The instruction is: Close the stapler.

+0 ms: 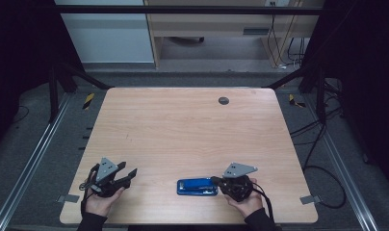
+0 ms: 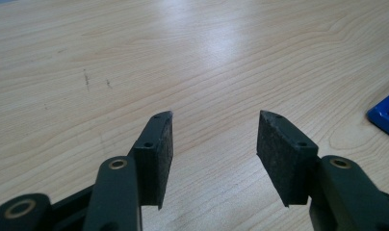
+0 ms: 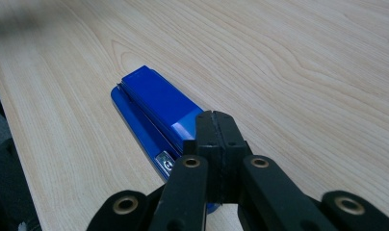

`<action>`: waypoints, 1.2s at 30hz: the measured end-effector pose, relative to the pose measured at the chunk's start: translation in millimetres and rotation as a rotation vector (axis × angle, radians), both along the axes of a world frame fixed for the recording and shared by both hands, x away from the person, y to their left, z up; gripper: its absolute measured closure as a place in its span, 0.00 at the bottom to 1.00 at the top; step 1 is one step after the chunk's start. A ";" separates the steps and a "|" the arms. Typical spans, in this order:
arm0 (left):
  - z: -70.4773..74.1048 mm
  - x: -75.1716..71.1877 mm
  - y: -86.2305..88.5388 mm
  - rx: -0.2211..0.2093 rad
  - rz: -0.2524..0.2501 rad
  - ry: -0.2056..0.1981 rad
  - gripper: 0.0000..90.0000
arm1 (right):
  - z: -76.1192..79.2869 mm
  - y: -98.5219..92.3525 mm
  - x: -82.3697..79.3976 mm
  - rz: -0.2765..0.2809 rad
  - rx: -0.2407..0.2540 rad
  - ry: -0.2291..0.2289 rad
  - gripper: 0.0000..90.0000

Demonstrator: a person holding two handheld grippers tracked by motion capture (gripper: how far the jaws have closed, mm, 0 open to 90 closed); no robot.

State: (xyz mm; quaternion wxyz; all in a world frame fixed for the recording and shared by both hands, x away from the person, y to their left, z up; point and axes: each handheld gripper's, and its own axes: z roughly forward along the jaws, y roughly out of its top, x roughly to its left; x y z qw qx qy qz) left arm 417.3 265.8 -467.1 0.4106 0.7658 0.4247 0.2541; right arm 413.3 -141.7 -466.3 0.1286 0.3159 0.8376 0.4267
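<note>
The blue stapler [image 1: 197,186] lies flat near the table's [image 1: 183,125] front edge, probably fairly heavy, rigid and slick, best gripped across its 2 long sides; right gripper [image 1: 214,180] pinched empty over it, left gripper [image 1: 130,175] gaping wide.

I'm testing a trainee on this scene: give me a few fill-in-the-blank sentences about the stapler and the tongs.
1. The stapler on the table is coloured ____.
2. The jaws of the left tongs stand ____, with nothing between them.
3. The jaws of the right tongs are ____, their tips over the stapler's near end.
4. In the high view, the stapler lies nearest the ____ tongs.

Missing words: blue; open; shut; right
</note>
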 end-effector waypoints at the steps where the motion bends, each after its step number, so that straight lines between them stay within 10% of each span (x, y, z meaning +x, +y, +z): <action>1: 0.0 0.1 0.2 -0.001 0.000 0.000 0.52 | 0.5 0.4 -0.3 0.004 0.002 -0.005 1.00; 15: -0.2 0.3 -0.6 0.000 -0.007 0.002 0.52 | 14.0 -9.9 1.4 -0.026 0.094 -0.071 1.00; 36: -3.3 2.6 -2.0 -0.011 -0.027 0.028 0.45 | 2.5 -66.1 24.3 -0.255 0.054 -0.073 0.58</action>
